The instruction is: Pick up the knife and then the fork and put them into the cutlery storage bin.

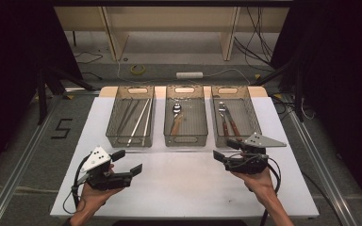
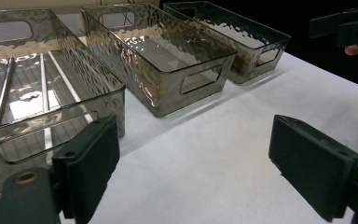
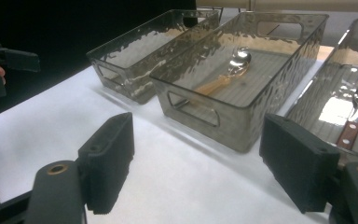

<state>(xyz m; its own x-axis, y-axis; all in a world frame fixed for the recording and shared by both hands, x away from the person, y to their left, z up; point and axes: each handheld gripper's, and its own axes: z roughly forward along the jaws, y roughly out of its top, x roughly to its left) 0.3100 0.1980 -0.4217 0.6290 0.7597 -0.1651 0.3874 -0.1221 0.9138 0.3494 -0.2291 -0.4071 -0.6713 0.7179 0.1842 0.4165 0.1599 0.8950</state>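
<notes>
A white table carries three clear bins in a row along its far edge: the left bin with long metal rods, the middle bin with a wooden-handled spoon, the right bin with a fork. Near the front left corner the left gripper hovers, jaws wide apart and empty. Just before the right bin's near wall, the right gripper holds its jaws spread wide, nothing between them.

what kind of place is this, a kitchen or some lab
Most likely a lab or recording workspace, not a kitchen: a white table with three clear bins of sorted cutlery, loose cables on the floor behind, and metal frame rails beside the table.
</notes>
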